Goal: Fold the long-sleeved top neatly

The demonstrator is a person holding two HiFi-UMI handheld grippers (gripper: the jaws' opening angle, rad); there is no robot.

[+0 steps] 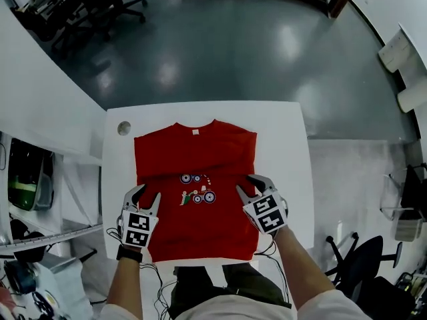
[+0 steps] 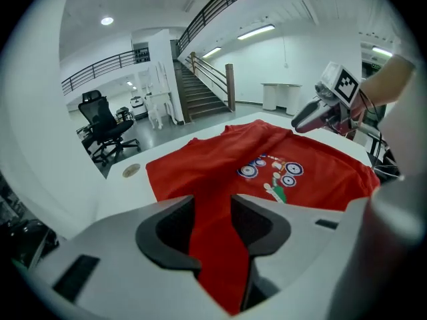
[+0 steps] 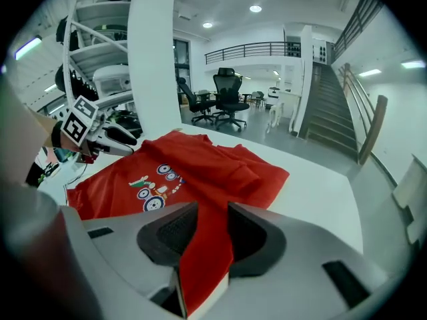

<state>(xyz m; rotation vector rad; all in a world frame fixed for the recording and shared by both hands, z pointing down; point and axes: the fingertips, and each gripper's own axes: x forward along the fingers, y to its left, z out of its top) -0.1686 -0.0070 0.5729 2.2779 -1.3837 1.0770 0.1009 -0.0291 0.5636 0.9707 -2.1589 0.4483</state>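
Long-sleeved top (image 1: 200, 159) lies flat on the table (image 1: 287, 152), collar toward the far edge, left gripper (image 1: 145, 195) and right gripper (image 1: 244, 183) spread empty above its near half, neck label (image 1: 195, 132) unreadable.

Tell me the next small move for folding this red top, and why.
Probably lower both claws to the near hem and pinch its corners. The red top lies flat on the white table with sleeves folded in, and the left claw and right claw hover open over its lower half, so a hem-to-collar fold seems next.
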